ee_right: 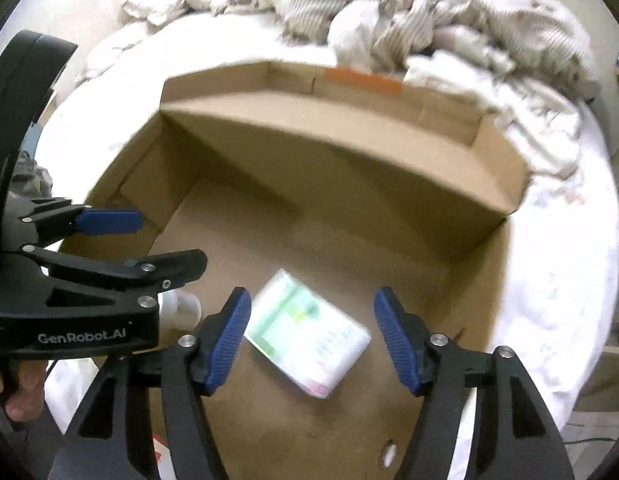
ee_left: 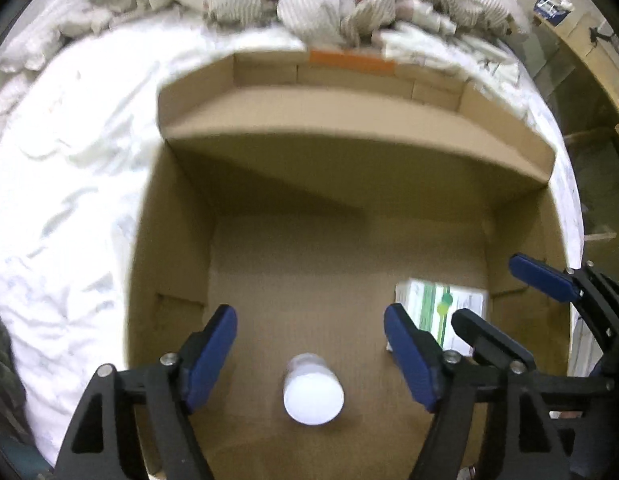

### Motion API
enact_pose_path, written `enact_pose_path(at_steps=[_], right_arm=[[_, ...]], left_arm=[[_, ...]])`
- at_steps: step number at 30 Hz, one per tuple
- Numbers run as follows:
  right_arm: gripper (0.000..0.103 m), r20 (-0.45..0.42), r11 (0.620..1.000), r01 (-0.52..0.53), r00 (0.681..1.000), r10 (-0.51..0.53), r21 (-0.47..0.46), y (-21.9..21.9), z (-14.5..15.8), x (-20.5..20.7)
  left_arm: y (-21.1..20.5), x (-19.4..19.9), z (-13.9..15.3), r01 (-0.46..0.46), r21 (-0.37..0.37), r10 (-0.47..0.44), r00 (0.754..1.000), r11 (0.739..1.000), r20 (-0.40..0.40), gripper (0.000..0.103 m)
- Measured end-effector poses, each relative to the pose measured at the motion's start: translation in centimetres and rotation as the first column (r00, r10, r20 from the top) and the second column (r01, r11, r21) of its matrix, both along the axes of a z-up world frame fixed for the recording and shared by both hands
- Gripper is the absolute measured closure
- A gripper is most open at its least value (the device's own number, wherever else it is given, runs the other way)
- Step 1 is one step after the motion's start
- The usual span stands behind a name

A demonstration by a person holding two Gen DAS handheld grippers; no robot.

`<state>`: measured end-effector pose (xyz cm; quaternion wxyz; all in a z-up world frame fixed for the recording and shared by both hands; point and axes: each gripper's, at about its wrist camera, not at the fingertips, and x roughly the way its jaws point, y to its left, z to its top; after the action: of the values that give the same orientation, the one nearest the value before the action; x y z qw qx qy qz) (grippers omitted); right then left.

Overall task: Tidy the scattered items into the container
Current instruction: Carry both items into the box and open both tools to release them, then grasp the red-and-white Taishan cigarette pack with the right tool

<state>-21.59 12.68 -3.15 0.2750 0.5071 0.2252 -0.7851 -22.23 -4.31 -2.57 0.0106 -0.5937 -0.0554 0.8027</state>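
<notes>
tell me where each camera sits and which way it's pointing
Left wrist: on the left tongs, aimed steeply down into the cardboard box at a white bottle; own open blue pads frame it, and the right tongs show at right.
Right wrist: on the right tongs, aimed down at a green-and-white packet; the left tongs and a hand show at left.
Shared: box, bottle, packet, rumpled bedding.

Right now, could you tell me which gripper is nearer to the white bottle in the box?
Left. The left gripper hangs open right above the white bottle; the right gripper hangs open above the green-and-white packet beside it.
</notes>
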Motion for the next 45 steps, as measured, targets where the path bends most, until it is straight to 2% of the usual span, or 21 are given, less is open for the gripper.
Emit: enact_pose_path(at_steps=[3,8,11,15,21,26,29,33,37,41,45], right_arm=[[0.031,-0.005,0.999,0.024,1.0,-0.024,-0.037,0.3,0.9,-0.3],[0.031,0.015,0.993,0.073,0.997,-0.072,-0.09,1.5,2.5,-1.3],[0.031,0.013,0.987,0.098,0.995,-0.097,-0.125,2.9,3.2,-1.5],[0.031,0.017,0.979,0.127,0.992,-0.126,-0.159,4.2,3.8,-2.0],[0.031,0.048,0.962,0.155,0.988,-0.148,-0.224,6.2,5.9,0.0],[0.031,0.144,0.939,0.152,0.983,-0.112,-0.31,8.4,9.4,1.9],[0.031,0.174,0.934,0.155,0.979,-0.103,-0.321,9.5,10.4,4.0],[0.031,0.183,0.946,0.142,0.979,-0.091,-0.29,10.0,10.3,6.6],[0.031,0.244,0.94,0.177,0.964,-0.105,-0.293,10.8,9.2,8.3],[0.031,0.31,0.936,0.237,0.939,-0.152,-0.259,12.2,6.8,9.1],[0.031,0.346,0.936,0.299,0.911,-0.222,-0.187,13.5,4.3,8.8]], left_arm=[[0.1,0.6,1.5,-0.003,-0.011,0.003,0.999,1.0,-0.037,0.025],[1.7,0.6,3.4,-0.012,-0.037,0.01,0.999,0.999,-0.053,0.025],[1.1,-0.2,3.6,-0.015,-0.037,0.013,0.998,0.999,-0.057,0.025],[0.9,0.8,4.0,-0.009,-0.023,0.008,0.998,1.0,-0.067,0.025],[0.4,4.9,5.2,0.018,0.013,-0.017,0.995,1.0,-0.096,0.025],[-1.1,8.9,6.1,0.046,0.043,-0.04,0.991,0.998,-0.128,0.025],[-2.2,10.8,5.7,0.046,0.039,-0.04,0.99,0.998,-0.136,0.025],[-3.9,12.8,4.8,0.023,0.049,-0.015,0.989,0.999,-0.149,0.025],[-5.5,13.9,3.2,-0.002,0.048,0.009,0.989,0.999,-0.147,0.025],[-7.0,14.6,0.7,-0.048,0.054,0.052,0.994,0.997,-0.091,0.025],[-8.1,15.5,-1.0,-0.085,0.09,0.093,0.992,0.992,-0.088,0.025]])
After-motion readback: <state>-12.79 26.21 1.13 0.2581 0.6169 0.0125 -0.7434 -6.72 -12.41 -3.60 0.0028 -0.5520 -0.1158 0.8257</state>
